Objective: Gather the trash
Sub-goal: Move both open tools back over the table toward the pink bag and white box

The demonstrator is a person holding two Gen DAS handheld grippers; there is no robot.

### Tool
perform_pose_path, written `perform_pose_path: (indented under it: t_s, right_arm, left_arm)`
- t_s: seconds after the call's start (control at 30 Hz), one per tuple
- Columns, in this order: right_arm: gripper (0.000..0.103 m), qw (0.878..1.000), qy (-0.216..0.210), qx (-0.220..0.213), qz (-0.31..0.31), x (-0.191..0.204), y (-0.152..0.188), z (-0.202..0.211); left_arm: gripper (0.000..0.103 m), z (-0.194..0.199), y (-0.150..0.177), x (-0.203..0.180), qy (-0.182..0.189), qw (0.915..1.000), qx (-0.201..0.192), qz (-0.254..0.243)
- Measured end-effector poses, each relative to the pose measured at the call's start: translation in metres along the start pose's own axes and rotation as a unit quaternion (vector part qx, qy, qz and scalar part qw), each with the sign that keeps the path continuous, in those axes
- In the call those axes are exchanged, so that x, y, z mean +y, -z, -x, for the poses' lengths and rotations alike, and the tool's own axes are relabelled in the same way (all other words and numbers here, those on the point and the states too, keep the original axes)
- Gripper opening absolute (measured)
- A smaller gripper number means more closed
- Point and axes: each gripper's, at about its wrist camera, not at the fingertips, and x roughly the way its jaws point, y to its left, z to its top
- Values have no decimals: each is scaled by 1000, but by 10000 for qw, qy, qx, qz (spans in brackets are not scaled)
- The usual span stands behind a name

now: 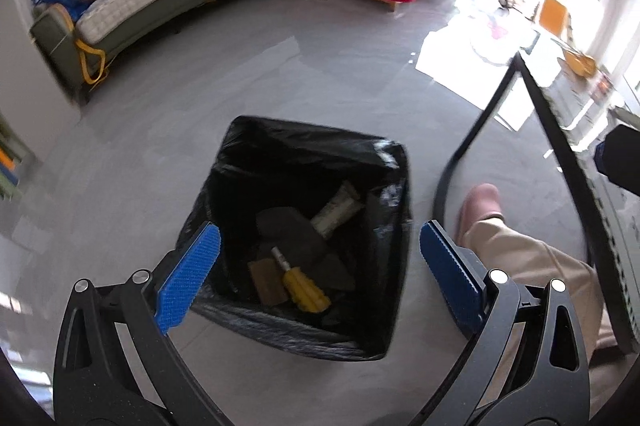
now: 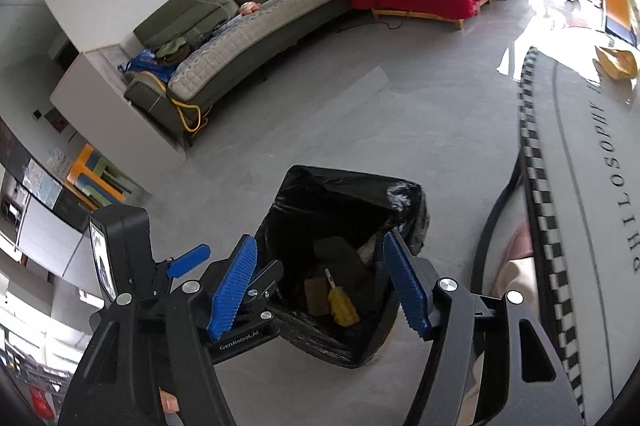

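My left tongs (image 1: 320, 266): spread as wide as they go, nothing between the blue pads, hanging right above the open bin.
My right tongs (image 2: 320, 282): parted about halfway, pinching nothing; they hover over the near rim of the same bin, just beside the left tongs.
Trash bin (image 1: 236, 170): a square bin lined with a black plastic bag, standing on the grey floor close to my slippered foot (image 1: 478, 206) and the table leg (image 1: 476, 130).
Trash already in: a yellow ribbed piece on a white stem (image 1: 306, 290), a brown flat card (image 1: 267, 282), a crumpled pale wrapper (image 1: 336, 212) and dark grey scraps (image 1: 288, 230), all lying loose at the bottom.
How these would handle: I judge them light. The wrapper looks soft and will crush; the card is thin and stiff, so pinch it by an edge; the yellow piece looks rigid, its ribs giving grip across the body.
Bag liner: thin, slick film, slack at the rim; I judge it easy to snag or drag off the bin, so keep the pads clear of it.
More trash: a crumpled yellow packet (image 2: 618, 62) lies on the table (image 2: 600, 226), well apart from the bin; it looks light and crinkly, best taken at a fold.
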Motion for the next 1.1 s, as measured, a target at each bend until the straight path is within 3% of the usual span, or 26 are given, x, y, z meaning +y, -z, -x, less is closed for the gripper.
perform_pose_path:
  t_s: [0.5, 0.87, 1.1]
  right_arm:
    - [67, 9940, 478, -591, -787, -94, -6, 67]
    - [67, 9716, 1274, -1129, -1646, -195, 10, 144]
    - [67, 9484, 1713, -1509, -2200, -257, 24, 198]
  left_arm:
    - [97, 12, -41, -114, 749, 9926, -139, -941]
    - [97, 20, -54, -238, 1355, 9716, -211, -1927]
    - [97, 30, -54, -328, 1781, 9474, -215, -2650]
